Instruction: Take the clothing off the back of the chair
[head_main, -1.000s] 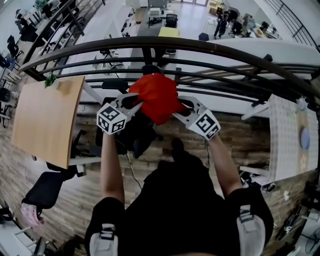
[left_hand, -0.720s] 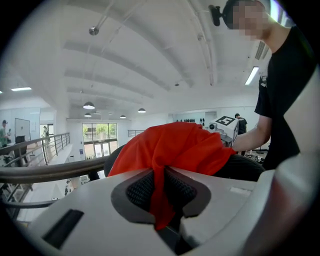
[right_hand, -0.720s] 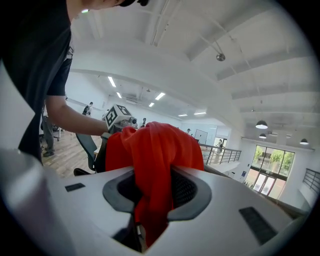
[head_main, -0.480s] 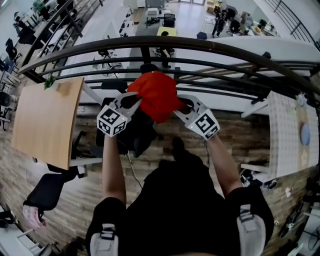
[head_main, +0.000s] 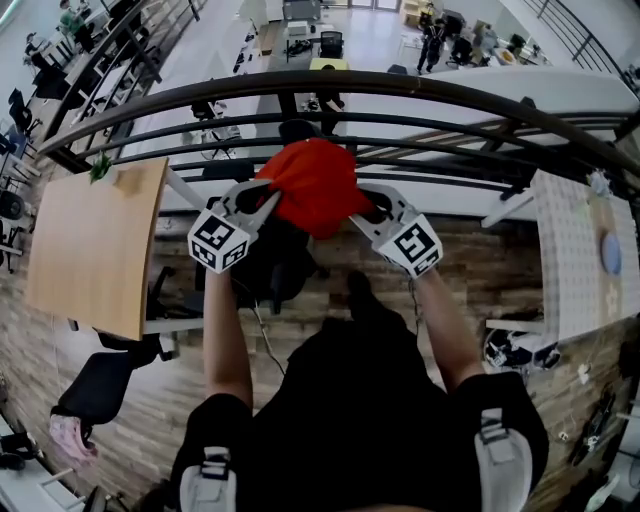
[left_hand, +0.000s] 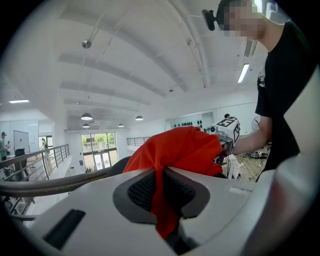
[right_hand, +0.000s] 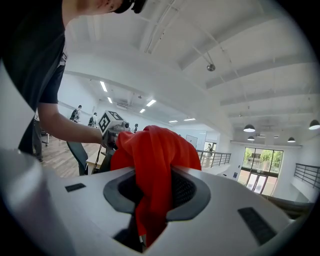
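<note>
Head view: both forearms reach forward at frame centre. The left gripper (head_main: 263, 203) and right gripper (head_main: 368, 207) each clamp one red garment (head_main: 315, 180), their jaws having just closed further. It is bunched between them, one dark chair (head_main: 270, 265) just below, a railing (head_main: 450, 100) close beyond
</note>
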